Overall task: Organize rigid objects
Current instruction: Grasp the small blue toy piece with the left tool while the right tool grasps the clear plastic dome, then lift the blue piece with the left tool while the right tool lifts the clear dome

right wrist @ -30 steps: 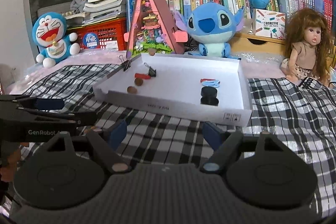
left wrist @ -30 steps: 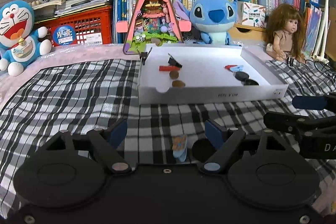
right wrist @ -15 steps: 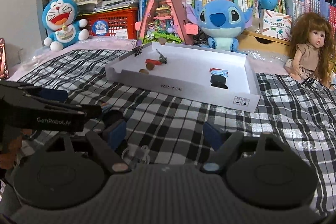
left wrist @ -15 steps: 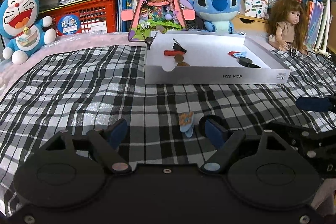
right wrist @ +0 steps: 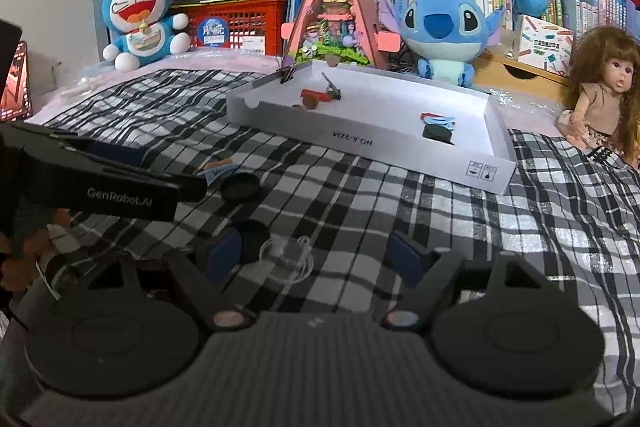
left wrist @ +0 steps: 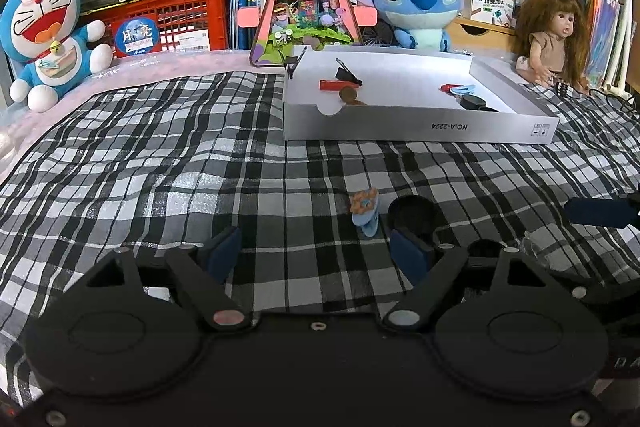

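The near wall of the white box [left wrist: 416, 127] carries "NO.A-2224" printed upside down, with two small handling symbols at its right end. The side of the left gripper [right wrist: 120, 203], seen from the right wrist view, reads "GenRobot.AI". A round blue sticker [left wrist: 137, 35] on the red crate [left wrist: 180, 11] at far left shows two large Chinese characters; its smaller print and the book spines are too small to read.

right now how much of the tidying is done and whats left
Partly done: the white box already holds a red clip, coins and black caps. Nothing is in hand; the left gripper and right gripper are open. Left on the cloth: a blue hair clip, two black caps and a clear hook.
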A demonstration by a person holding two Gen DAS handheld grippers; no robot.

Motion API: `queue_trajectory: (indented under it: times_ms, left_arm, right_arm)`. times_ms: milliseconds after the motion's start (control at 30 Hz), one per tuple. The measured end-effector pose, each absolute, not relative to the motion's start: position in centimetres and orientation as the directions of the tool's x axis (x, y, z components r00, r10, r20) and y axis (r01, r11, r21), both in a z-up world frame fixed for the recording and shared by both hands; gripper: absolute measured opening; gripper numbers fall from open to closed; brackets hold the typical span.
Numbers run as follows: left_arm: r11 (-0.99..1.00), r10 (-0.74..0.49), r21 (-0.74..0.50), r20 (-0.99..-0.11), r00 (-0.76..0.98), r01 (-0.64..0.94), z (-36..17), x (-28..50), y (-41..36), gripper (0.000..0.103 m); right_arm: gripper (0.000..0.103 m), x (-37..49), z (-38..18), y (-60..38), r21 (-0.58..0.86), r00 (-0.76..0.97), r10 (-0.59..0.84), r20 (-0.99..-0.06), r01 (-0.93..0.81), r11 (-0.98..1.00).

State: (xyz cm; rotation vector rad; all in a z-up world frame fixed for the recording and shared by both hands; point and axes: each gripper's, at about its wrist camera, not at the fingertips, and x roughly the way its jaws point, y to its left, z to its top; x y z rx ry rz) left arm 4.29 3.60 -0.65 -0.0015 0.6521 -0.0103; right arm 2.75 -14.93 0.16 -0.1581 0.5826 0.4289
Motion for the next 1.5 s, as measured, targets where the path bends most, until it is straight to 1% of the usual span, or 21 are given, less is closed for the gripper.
queue_trajectory:
  times_ms: [100,233,300,367,433,500,533,567,600,667,767,967,1200,1500]
  left_arm:
    - [1.000,-0.018,-0.015,-0.605,0.796,0.011,-0.6,4.3,3.6,0.077]
    - [0.999,-0.027,-0.046,-0.596,0.802,0.000,-0.2,4.7,4.1,0.068]
    - [0.998,-0.030,-0.057,-0.591,0.806,-0.004,0.0,5.0,4.2,0.062]
    - [0.998,-0.041,-0.070,-0.591,0.806,0.000,0.2,5.2,4.3,0.050]
    - [0.996,-0.061,-0.089,-0.594,0.802,0.010,0.2,5.5,4.4,0.047]
    - [0.995,-0.076,-0.101,-0.596,0.799,0.019,0.2,5.8,4.2,0.044]
    - [0.995,-0.081,-0.102,-0.596,0.799,0.024,0.2,5.9,4.1,0.042]
    - [0.994,-0.085,-0.102,-0.596,0.798,0.030,0.1,6.0,3.9,0.041]
    - [0.994,-0.090,-0.102,-0.598,0.797,0.036,0.1,6.2,3.7,0.040]
    - [0.993,-0.101,-0.109,-0.603,0.791,0.044,-0.1,6.5,3.4,0.034]
    - [0.992,-0.110,-0.118,-0.608,0.787,0.047,-0.4,6.9,3.1,0.030]
    - [0.992,-0.112,-0.118,-0.603,0.790,0.050,-0.4,7.3,2.7,0.027]
    - [0.995,-0.073,-0.097,-0.603,0.794,0.017,-0.4,7.3,3.3,0.027]
    - [0.996,-0.066,-0.088,-0.609,0.790,0.016,-0.5,7.6,3.3,0.027]
  right_arm:
    - [0.088,2.4,0.0,-14.6,-0.049,0.749,0.352,-0.562,-0.455,0.889]
    - [0.086,2.0,0.1,-14.6,-0.053,0.743,0.369,-0.559,-0.476,0.878]
    - [0.081,1.9,0.1,-14.7,-0.047,0.739,0.375,-0.560,-0.481,0.876]
    - [0.076,1.9,0.1,-14.8,-0.042,0.734,0.377,-0.564,-0.482,0.875]
    - [0.072,1.9,0.0,-14.9,-0.034,0.727,0.381,-0.570,-0.484,0.874]
    - [0.063,1.9,-0.1,-15.0,-0.022,0.718,0.388,-0.578,-0.488,0.872]
    - [0.061,1.9,-0.1,-15.0,-0.017,0.715,0.390,-0.581,-0.490,0.872]
    - [0.054,1.9,-0.2,-15.0,-0.011,0.712,0.394,-0.582,-0.491,0.871]
    - [0.049,1.9,-0.3,-15.0,-0.009,0.710,0.395,-0.583,-0.491,0.871]
    - [0.046,1.9,-0.3,-15.0,-0.006,0.706,0.399,-0.584,-0.496,0.868]
    - [0.044,1.8,-0.4,-14.8,-0.012,0.711,0.398,-0.580,-0.496,0.868]
    - [0.042,1.9,-0.6,-14.9,-0.019,0.730,0.379,-0.568,-0.473,0.881]
    - [0.042,2.1,-0.6,-15.3,-0.032,0.742,0.359,-0.567,-0.456,0.890]
    - [0.041,1.8,-0.9,-15.2,-0.038,0.738,0.362,-0.569,-0.463,0.885]
